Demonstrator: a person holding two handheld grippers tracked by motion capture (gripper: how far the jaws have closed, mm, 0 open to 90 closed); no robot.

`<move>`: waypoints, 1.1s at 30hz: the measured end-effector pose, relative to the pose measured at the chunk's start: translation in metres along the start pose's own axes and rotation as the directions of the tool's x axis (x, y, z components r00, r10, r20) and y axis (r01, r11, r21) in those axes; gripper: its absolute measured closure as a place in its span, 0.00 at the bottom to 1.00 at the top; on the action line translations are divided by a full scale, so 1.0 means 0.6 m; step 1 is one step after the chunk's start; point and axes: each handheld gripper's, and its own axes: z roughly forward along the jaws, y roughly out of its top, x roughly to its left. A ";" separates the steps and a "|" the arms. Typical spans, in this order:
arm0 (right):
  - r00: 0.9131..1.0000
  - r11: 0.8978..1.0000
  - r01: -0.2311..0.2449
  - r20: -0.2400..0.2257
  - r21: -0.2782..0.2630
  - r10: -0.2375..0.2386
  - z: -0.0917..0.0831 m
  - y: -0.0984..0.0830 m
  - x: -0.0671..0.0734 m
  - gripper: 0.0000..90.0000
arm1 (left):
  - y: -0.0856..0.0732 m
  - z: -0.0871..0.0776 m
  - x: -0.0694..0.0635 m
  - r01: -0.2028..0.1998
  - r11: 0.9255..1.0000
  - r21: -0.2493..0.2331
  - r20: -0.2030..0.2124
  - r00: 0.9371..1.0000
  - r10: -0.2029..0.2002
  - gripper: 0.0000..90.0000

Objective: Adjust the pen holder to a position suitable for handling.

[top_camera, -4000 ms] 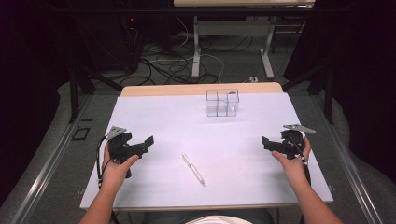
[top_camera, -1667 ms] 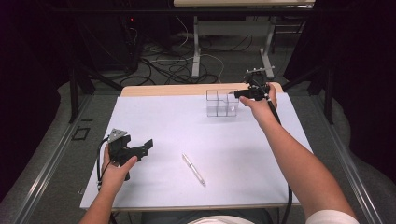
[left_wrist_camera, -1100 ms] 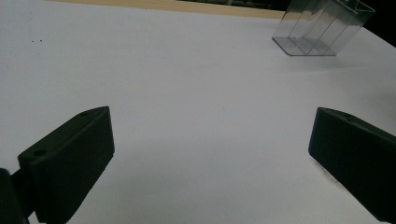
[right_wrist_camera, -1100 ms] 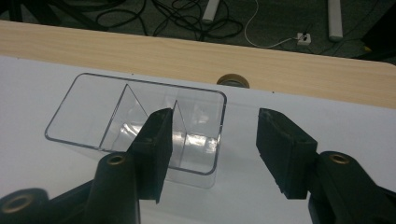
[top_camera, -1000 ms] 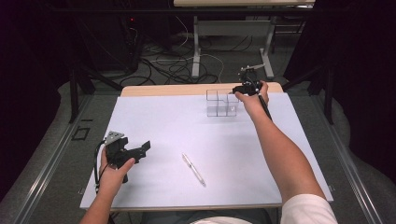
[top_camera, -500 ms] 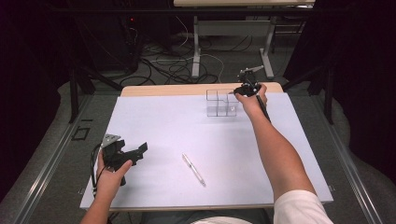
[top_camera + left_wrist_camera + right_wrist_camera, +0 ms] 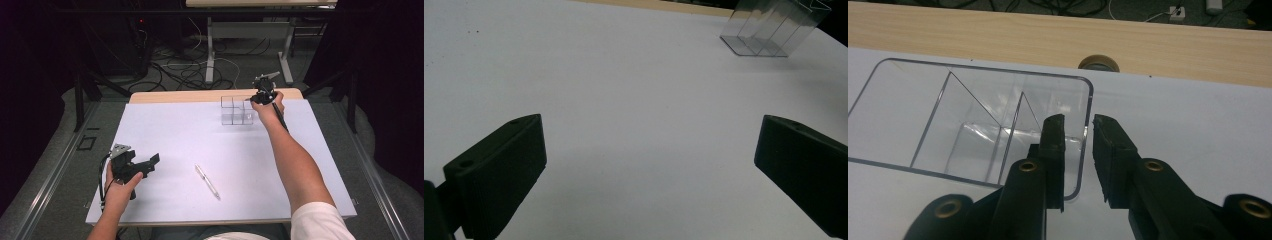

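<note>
High view: the right gripper (image 7: pixel 258 97) meets the clear, divided acrylic organizer (image 7: pixel 236 110) at its near end.

Right gripper view: jaws have been closing, straddling its end wall with a gap.

Left gripper view: the left gripper (image 7: pixel 649 165) gapes empty, organizer far ahead.

Clear organizer (image 7: pixel 236 111); white table cover (image 7: pixel 200 135), tan wood edge (image 7: pixel 180 96); black grippers (image 7: pixel 134 166) (image 7: pixel 262 93); silver-white pen (image 7: pixel 207 181); white sleeve (image 7: pixel 320 225).

Slim silver pen (image 7: pixel 207 181) lies diagonally on white table sheet (image 7: pixel 170 130), near front edge. Bare light wooden strip (image 7: pixel 175 96) along far edge. Black cables (image 7: pixel 185 72) tangled on grey floor beyond; white desk legs (image 7: pixel 210 55) there.
</note>
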 end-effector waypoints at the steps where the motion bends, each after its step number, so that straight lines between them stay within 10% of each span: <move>1: 1.000 1.000 0.007 0.003 -0.001 -0.007 0.002 -0.001 -0.001 0.84 | 0.000 -0.001 0.000 0.000 1.000 0.006 0.002 1.000 0.000 0.00; 33: 0.995 0.993 -0.094 0.030 0.076 0.092 0.016 -0.006 -0.002 0.98 | -0.001 0.000 0.001 0.000 1.000 0.014 0.008 1.000 0.000 0.00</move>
